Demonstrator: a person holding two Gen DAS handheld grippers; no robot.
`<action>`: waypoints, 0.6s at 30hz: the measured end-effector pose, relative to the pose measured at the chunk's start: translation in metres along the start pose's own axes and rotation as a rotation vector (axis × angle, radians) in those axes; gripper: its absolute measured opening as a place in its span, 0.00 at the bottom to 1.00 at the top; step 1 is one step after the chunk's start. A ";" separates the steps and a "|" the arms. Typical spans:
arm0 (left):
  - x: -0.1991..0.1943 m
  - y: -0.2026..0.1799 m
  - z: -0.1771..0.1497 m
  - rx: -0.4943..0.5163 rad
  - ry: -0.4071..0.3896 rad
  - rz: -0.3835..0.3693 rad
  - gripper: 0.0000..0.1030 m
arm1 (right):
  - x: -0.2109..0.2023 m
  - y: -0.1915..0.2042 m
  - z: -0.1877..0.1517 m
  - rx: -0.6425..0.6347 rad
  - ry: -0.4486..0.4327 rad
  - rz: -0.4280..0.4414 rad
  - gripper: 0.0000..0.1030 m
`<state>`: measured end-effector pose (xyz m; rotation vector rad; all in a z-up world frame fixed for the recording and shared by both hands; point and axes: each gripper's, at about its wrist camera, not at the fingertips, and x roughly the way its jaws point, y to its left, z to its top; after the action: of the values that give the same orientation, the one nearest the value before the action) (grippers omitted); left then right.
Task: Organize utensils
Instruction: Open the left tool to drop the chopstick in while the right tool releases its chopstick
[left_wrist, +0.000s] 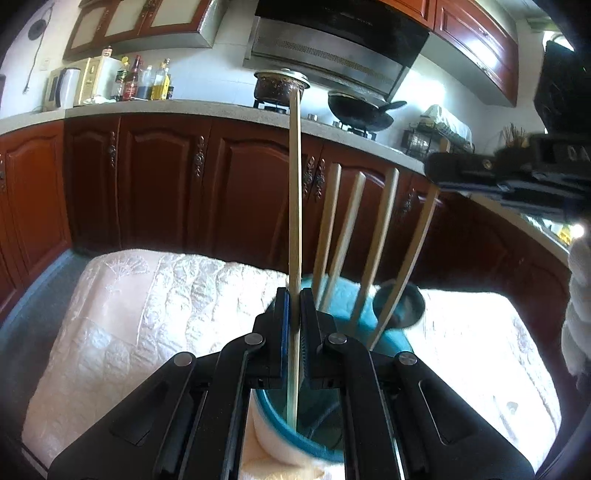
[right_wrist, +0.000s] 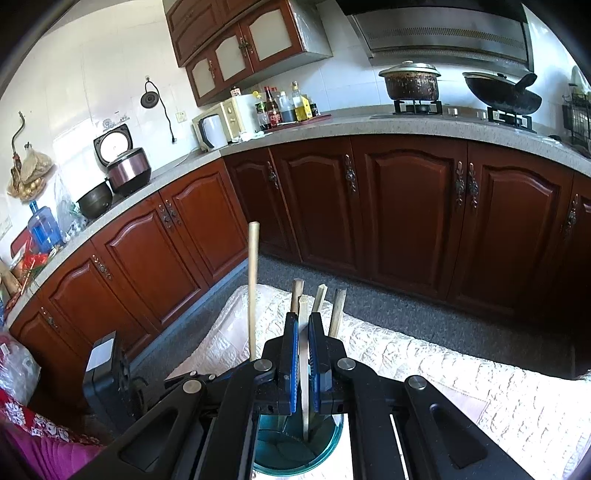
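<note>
My left gripper (left_wrist: 294, 295) is shut on a pale wooden chopstick (left_wrist: 294, 192). The stick stands nearly upright, with its lower end inside a teal cup (left_wrist: 267, 417) just below the jaws. Several more chopsticks (left_wrist: 380, 236) lean in the same cup. My right gripper (right_wrist: 303, 318) is shut on another chopstick (right_wrist: 303, 369), whose tip reaches into the teal cup (right_wrist: 332, 443). Other chopstick tops (right_wrist: 338, 310) stick up behind its fingers, and a taller round stick (right_wrist: 252, 288) stands to the left. In the left wrist view the right gripper (left_wrist: 443, 168) comes in from the right above a leaning chopstick.
The cup stands on a table covered with a white quilted cloth (left_wrist: 140, 295). A dark round bowl (left_wrist: 400, 302) sits beside the cup. Red-brown cabinets (right_wrist: 406, 206) and a grey counter (right_wrist: 369, 123) with a pot, a wok and bottles run behind. Grey floor (right_wrist: 388, 291) lies between.
</note>
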<state>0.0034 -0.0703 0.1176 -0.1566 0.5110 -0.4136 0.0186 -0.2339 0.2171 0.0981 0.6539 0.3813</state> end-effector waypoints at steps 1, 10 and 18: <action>0.000 -0.001 -0.002 0.006 0.008 0.002 0.04 | 0.001 0.000 -0.001 0.001 0.003 0.001 0.05; 0.002 -0.004 -0.009 0.020 0.072 0.010 0.04 | 0.016 -0.005 -0.004 0.013 0.042 -0.002 0.05; 0.000 -0.009 -0.012 0.031 0.102 -0.005 0.20 | 0.024 -0.015 -0.010 0.094 0.074 0.015 0.10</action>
<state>-0.0061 -0.0793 0.1092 -0.1076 0.6042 -0.4357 0.0349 -0.2396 0.1923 0.1789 0.7445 0.3705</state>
